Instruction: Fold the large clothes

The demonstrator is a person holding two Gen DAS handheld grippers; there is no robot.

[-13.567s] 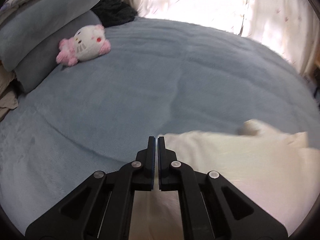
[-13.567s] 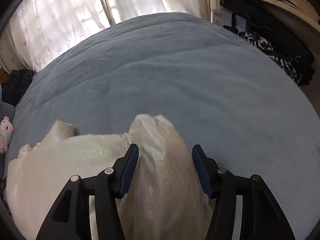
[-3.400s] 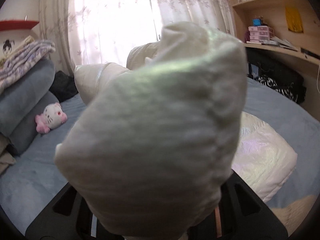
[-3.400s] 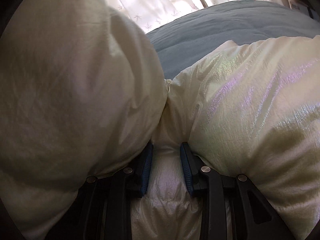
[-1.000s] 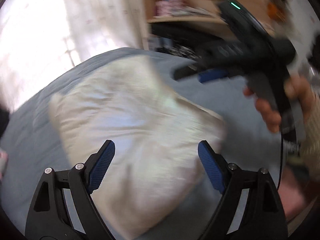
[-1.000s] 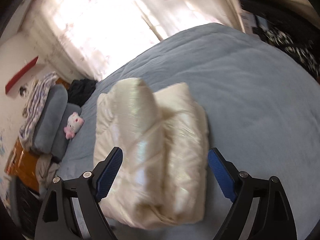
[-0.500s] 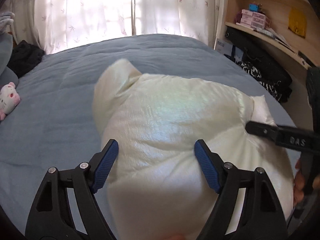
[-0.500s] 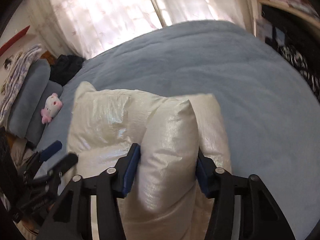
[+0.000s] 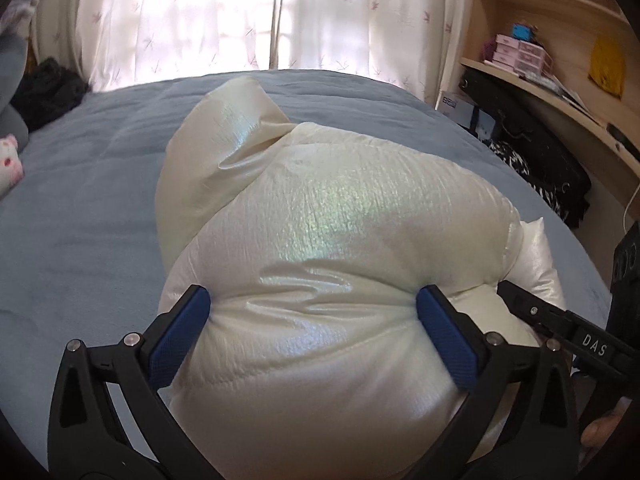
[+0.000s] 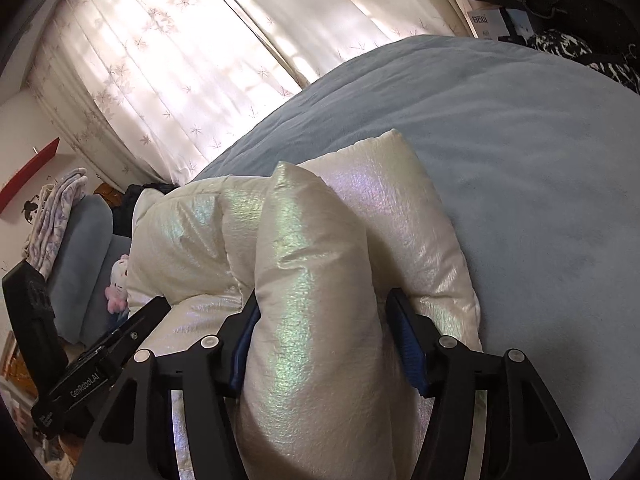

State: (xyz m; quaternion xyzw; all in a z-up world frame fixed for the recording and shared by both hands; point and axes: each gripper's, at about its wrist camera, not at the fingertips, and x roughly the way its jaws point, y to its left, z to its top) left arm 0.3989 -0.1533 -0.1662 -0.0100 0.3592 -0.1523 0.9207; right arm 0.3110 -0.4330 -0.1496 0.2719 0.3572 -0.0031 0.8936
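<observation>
Puffy cream jacket (image 9: 332, 216), shiny w/ a greenish sheen, sits bundled on the blue bed (image 9: 80, 200), toward the near edge. From the left wrist cam it fills most of the view; a rounded lobe sticks up at its far left.

Left gripper (image 9: 312, 312): spread wide, blue pads (image 9: 180, 332) pressed into both sides of the jacket's thick top fold, fabric bulging between them. So grasping the jacket, jaws far apart bc of the bulk.

Right gripper (image 10: 320, 332): clamped on a vertical roll of the jacket (image 10: 312, 280); pads (image 10: 404, 344) dent the roll on each side. Roll rises between the fingers and hides the inner face of the left pad. Another flat padded section lies just right of the roll, on the bed (image 10: 540, 160).

Each gripper shows in the other's cam: right one at the right edge of the left view (image 9: 560, 328), touching the jacket; left one lower left in the right view (image 10: 100, 344), beside the jacket.

Surroundings: sheer curtains (image 9: 192, 20) behind the bed, wood shelves (image 9: 552, 40) at right w/ small boxes, dark bags (image 9: 540, 152) below them. Pink-white plush (image 10: 118, 284) by grey pillows (image 10: 80, 248) at the bed's left end; partly hidden by the jacket.
</observation>
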